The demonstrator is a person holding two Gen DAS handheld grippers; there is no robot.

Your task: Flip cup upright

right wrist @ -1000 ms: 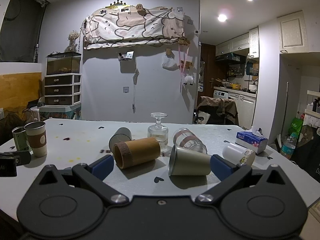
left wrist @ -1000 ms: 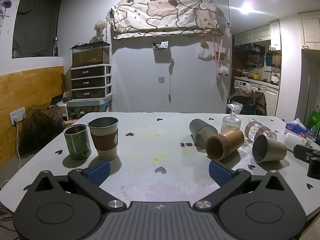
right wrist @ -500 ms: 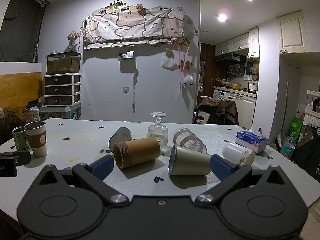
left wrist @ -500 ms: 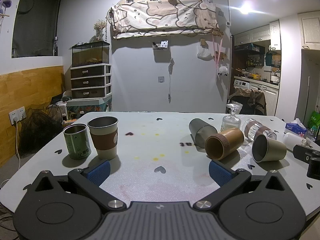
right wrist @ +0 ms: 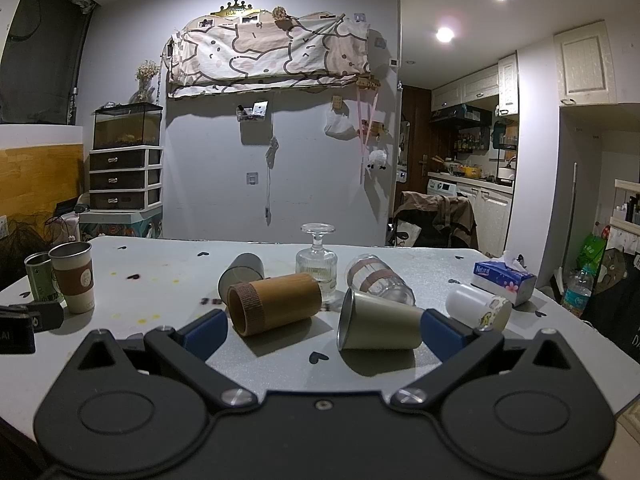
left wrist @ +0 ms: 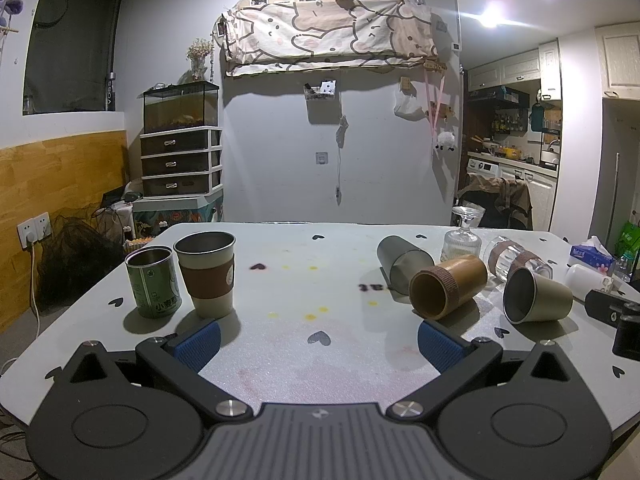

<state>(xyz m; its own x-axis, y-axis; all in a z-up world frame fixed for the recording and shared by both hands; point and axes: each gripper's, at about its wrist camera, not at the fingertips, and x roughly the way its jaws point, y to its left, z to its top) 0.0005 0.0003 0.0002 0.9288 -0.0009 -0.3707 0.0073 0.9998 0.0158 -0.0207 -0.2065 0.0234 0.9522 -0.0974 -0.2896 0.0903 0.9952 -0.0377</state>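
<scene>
Honestly, my worry is the crowding. My right gripper (right wrist: 320,332) hangs low over the white heart-printed table (right wrist: 280,372) with its blue-padded fingers spread wide and holding nothing, and the nearest fallen piece, the beige tapered metal cup (right wrist: 378,326), lies on its side just ahead, close to the right-hand pad. Its long axis runs left to right across my view, the open steel-lined mouth facing left and the narrower base toward the right pad. Round walls roll (and the taper would make it curve), so a one-sided nudge could send it into the brown ribbed-rim cylindrical cup (right wrist: 276,308) lying just beside it, mouth toward me and to the left. Behind those, the clear glass tumbler with a brown band (right wrist: 378,280) lies on its side near the upside-down clear stemmed glass (right wrist: 317,260), which I judge could topple if bumped.

My left gripper (left wrist: 318,344) is likewise spread and empty, well apart from the fallen group.
</scene>
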